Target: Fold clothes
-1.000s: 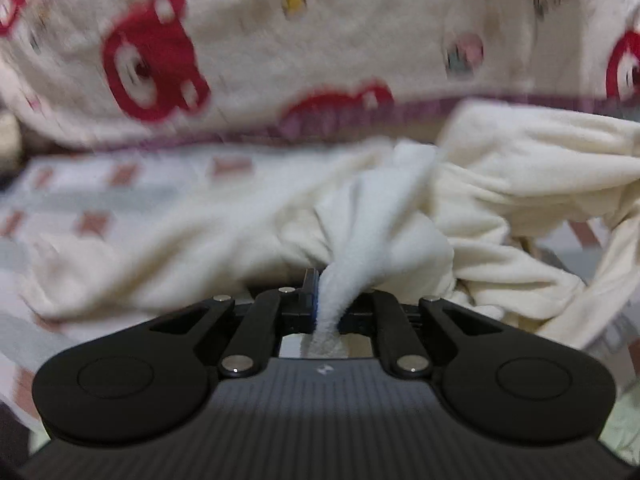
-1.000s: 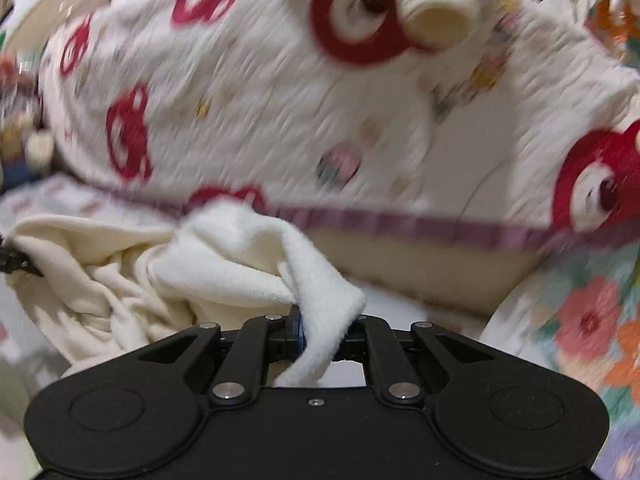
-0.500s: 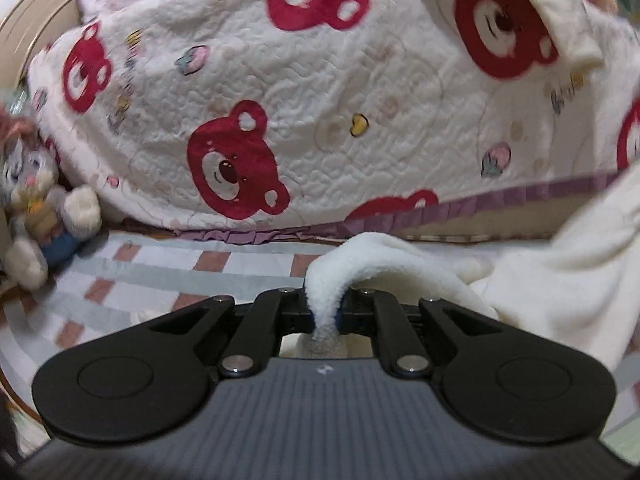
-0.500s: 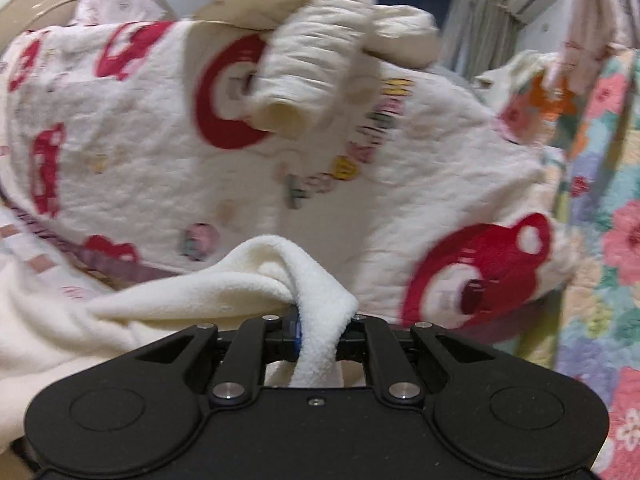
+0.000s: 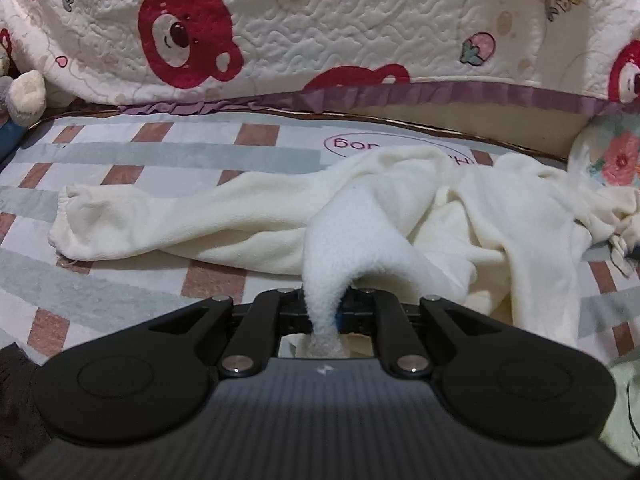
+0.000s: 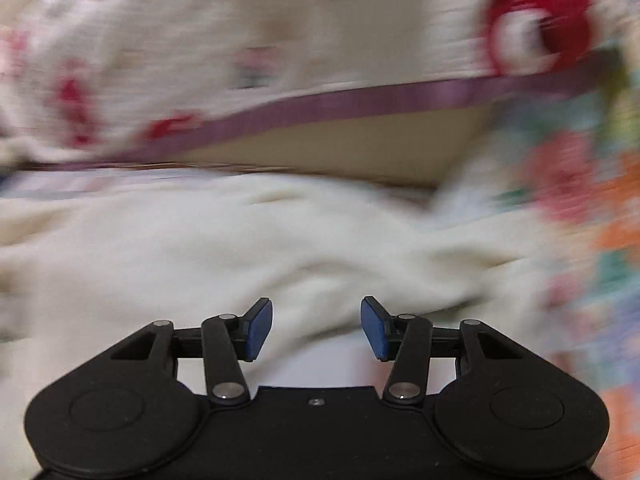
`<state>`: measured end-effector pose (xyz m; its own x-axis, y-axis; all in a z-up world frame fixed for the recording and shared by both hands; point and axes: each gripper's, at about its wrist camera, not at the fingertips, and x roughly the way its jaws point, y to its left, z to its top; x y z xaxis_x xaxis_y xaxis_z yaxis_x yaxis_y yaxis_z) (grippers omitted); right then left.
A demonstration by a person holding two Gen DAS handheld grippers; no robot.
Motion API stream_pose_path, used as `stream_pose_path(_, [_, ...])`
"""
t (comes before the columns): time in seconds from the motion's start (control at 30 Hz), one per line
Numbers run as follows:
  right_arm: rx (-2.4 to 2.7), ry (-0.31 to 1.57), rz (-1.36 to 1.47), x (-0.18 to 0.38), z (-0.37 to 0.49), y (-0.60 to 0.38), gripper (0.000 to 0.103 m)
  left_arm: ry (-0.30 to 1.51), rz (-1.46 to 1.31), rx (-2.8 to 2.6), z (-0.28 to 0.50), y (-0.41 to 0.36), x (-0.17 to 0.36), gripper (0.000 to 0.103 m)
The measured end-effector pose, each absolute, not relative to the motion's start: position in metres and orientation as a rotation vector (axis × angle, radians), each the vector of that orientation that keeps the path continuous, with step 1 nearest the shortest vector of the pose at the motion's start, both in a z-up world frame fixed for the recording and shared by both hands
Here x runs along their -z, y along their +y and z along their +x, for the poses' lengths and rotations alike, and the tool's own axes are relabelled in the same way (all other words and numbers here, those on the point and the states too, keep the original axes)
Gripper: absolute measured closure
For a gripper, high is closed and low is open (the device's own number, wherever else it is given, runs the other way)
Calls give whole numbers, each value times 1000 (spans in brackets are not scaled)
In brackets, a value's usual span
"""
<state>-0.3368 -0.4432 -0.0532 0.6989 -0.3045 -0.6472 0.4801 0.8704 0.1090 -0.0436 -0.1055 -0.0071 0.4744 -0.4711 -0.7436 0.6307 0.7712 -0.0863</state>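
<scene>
My left gripper pinches a fleece edge of the cream garment, which lies rumpled on the bed, one sleeve stretched out. My right gripper is spread, empty. No neat fold shows; flattening and folding remain.

Left wrist view: low over the bed, facing forward along the left hand-held gripper toward the bear-print quilt; sharp, close to the cream garment. Right wrist view: same low forward stance behind the right hand-held gripper, heavily motion-blurred, close above the garment. Both views share the garment, the quilt with its purple hem, and the floral fabric at right.
</scene>
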Motion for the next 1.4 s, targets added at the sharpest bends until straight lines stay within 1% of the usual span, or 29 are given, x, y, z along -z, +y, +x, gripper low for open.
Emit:
stream_pose_path(0.03, [366, 659, 317, 55, -334, -428, 38, 833, 204, 673, -42, -104, 6, 95])
stream_pose_path(0.07, [284, 655, 353, 58, -331, -412, 36, 826, 203, 664, -41, -104, 4, 95])
stream_pose_path(0.2, [-115, 688, 463, 69, -310, -355, 36, 791, 220, 626, -40, -106, 0, 95])
stream_pose_path(0.23, [-152, 704, 440, 71, -303, -344, 35, 779, 230, 625, -41, -108, -1, 95])
stream_pose_path(0.3, [-136, 758, 266, 77, -285, -317, 34, 754, 237, 622, -43, -110, -1, 95])
stream_pose_path(0.4, [-18, 836, -28, 95, -260, -285, 25, 720, 236, 615, -46, -109, -3, 95])
stream_pose_path(0.43, [11, 813, -15, 86, -269, -294, 26, 712, 238, 612, -46, -109, -5, 95])
stream_pose_path(0.47, [40, 789, -2, 76, -279, -304, 65, 706, 243, 608, -46, -108, -6, 95])
stream_pose_path(0.5, [68, 765, 11, 67, -288, -314, 97, 701, 247, 604, -46, -107, -8, 95])
stream_pose_path(0.7, [238, 618, 88, 10, -343, -371, 96, 629, 383, 594, -58, -109, -9, 96])
stream_pose_path(0.9, [405, 466, 164, -46, -399, -429, 96, 643, 325, 653, -63, -99, -12, 94])
stream_pose_path(0.97, [460, 446, 188, -56, -421, -442, 97, 691, 297, 765, -73, -100, -8, 90])
stream_pose_path(1.07, [570, 552, 227, -21, -441, -446, 97, 777, 337, 874, -96, -109, 13, 89])
stream_pose_path(1.2, [661, 686, 274, 37, -457, -447, 96, 825, 518, 916, -127, -128, 48, 86])
stream_pose_path(1.27, [648, 711, 265, 55, -457, -444, 96, 833, 592, 914, -136, -133, 59, 86])
stream_pose_path(1.33, [625, 695, 316, 56, -459, -445, 95, 840, 592, 915, -134, -134, 61, 86])
stream_pose_path(1.4, [601, 679, 367, 56, -462, -447, 91, 843, 569, 926, -131, -132, 61, 84])
